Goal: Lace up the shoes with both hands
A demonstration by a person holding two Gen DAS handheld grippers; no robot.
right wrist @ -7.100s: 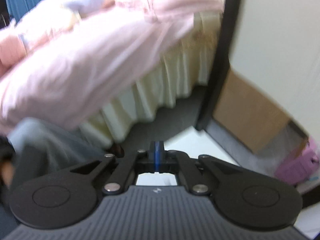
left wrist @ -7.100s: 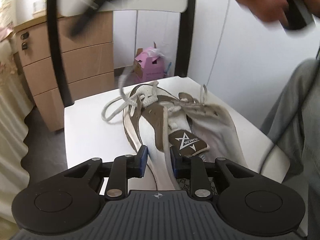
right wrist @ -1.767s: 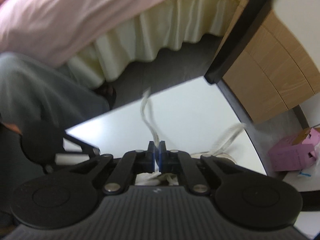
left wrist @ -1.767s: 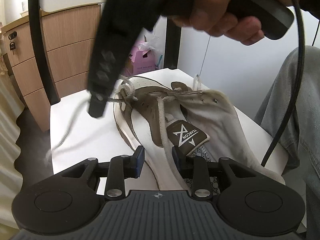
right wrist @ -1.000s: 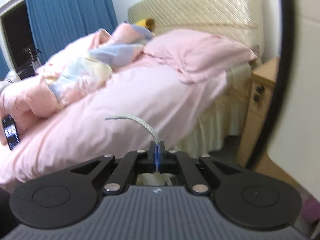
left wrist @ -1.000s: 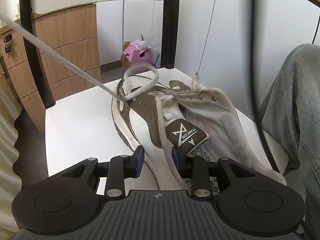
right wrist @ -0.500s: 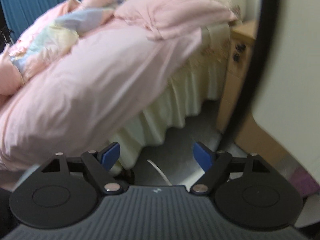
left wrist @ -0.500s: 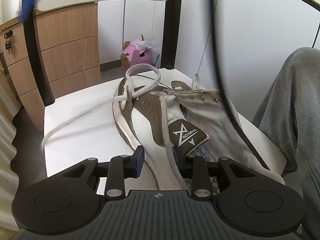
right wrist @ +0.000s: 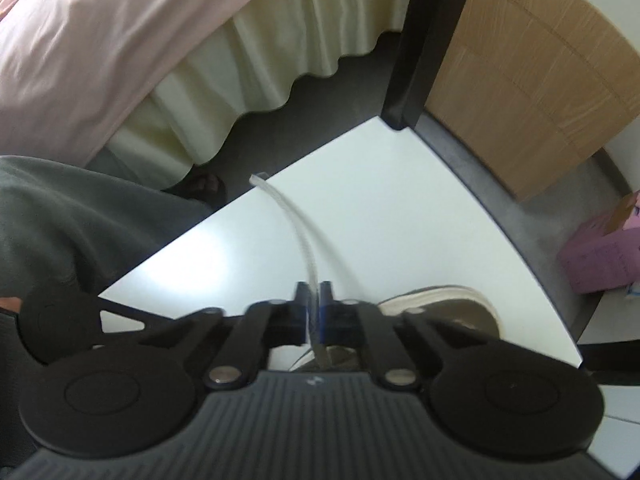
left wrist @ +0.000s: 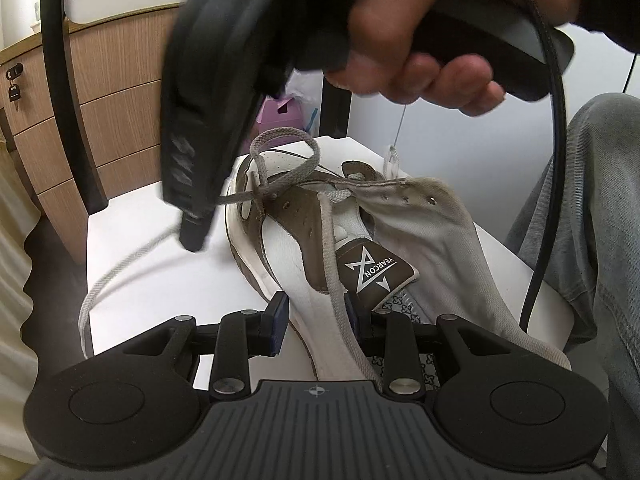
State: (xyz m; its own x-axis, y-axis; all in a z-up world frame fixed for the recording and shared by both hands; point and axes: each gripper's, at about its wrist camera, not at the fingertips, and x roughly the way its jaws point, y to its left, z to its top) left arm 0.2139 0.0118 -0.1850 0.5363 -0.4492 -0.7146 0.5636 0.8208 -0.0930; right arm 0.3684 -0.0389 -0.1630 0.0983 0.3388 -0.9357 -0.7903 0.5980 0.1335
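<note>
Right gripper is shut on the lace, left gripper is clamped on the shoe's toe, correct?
Not the toe. The left gripper clamps the shoe's heel-side collar beside the tongue label, as the left wrist view shows. The right gripper is shut on the lace.

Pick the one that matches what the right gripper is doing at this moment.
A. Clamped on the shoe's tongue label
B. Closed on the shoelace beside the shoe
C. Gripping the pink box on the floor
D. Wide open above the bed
B: in the right wrist view the right gripper has just closed its jaws on the shoelace, with the shoe right beside it on the white seat.
</note>
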